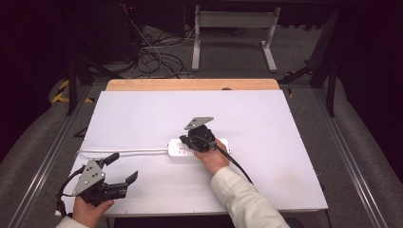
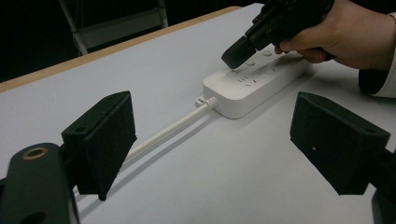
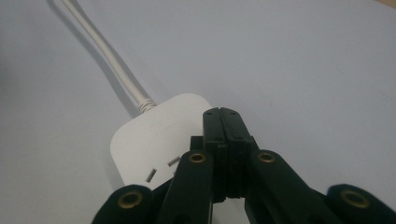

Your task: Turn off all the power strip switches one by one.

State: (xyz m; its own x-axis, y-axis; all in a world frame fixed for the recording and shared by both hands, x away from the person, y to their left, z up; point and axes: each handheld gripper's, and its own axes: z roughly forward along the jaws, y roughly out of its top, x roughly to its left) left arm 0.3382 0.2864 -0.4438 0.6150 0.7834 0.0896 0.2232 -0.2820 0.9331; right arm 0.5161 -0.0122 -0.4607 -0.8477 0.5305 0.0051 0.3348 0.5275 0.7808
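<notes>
Jaws of right gripper (image 3: 224, 116) closed, over power strip (image 3: 154, 135)

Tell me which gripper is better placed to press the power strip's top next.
Right. The right gripper, jaws shut, hangs right above the power strip. The left gripper is open, away near the table's front left corner.

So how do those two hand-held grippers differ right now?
The left hand-held gripper has its jaws spread wide with nothing between them; the right hand-held gripper has its jaws pressed shut. The left one sits near the table's front edge, away from the white power strip; the right one points down at the strip's top. Both are black and held by hand.
</notes>
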